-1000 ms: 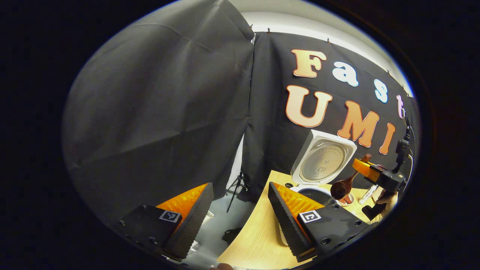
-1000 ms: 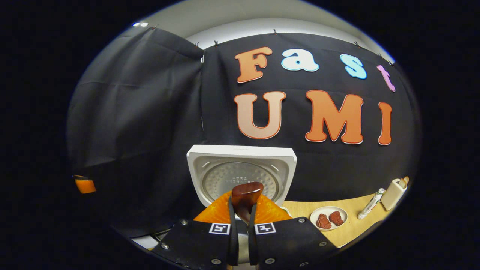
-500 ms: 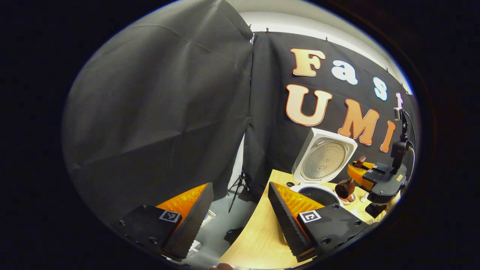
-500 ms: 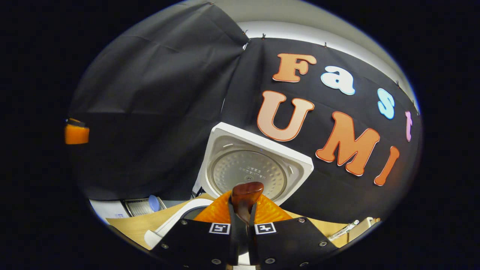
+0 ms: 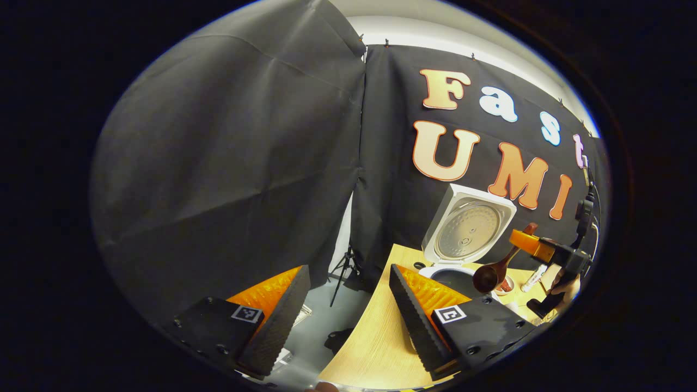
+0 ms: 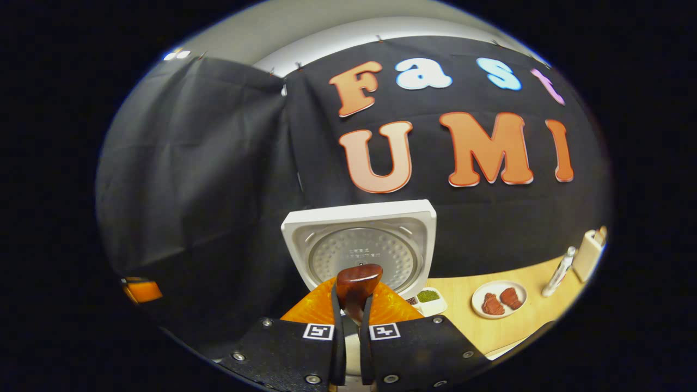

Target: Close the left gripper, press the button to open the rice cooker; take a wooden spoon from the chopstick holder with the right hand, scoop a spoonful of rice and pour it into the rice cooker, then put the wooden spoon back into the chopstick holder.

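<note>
Lid [image 6: 359,245] already up; right gripper [image 6: 348,305] clamped on wooden spoon [image 5: 493,269] over rice cooker [image 5: 454,272]; left gripper [image 5: 348,305] wide apart; return to holder left.

1 rice cooker [image 6: 359,239], 1 wooden spoon [image 5: 493,270], 2 grippers, 1 plate [image 6: 498,288] w/ 2 red pcs
</note>
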Demonstrator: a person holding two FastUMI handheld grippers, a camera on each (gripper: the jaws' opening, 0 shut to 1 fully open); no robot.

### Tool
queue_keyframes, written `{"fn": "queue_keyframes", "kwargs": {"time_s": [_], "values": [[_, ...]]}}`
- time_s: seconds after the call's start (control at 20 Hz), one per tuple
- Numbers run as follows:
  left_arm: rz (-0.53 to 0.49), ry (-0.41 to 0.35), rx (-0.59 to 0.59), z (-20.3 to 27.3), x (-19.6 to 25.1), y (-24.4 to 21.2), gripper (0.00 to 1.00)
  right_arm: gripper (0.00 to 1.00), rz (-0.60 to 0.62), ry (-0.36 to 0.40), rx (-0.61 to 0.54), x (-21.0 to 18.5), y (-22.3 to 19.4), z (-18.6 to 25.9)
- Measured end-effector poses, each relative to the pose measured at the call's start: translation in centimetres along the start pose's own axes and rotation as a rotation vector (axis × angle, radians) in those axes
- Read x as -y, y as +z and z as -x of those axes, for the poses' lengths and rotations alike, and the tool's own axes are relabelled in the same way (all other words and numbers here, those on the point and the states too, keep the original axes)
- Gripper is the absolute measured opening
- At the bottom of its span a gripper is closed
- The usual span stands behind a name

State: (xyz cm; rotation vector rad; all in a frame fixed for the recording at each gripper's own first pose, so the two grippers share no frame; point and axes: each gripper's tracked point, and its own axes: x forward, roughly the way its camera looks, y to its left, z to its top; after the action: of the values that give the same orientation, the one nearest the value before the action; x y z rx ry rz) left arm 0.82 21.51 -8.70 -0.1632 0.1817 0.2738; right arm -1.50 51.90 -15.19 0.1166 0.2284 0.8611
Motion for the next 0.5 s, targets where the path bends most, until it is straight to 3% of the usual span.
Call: {"fn": "queue_keyframes", "kwargs": {"time_s": [0.25, 0.5], "values": [[0.002, -0.014, 0.01, 0.1, 0.0, 0.4, 0.99, 0.1, -0.321, -0.01, 0.052, 3.1, 3.0, 0.7], [-0.03, -0.031, 0.039, 0.4, 1.2, 1.4, 0.99, 0.1, -0.469, -0.07, 0.114, 8.1, 5.4, 2.9]]}}
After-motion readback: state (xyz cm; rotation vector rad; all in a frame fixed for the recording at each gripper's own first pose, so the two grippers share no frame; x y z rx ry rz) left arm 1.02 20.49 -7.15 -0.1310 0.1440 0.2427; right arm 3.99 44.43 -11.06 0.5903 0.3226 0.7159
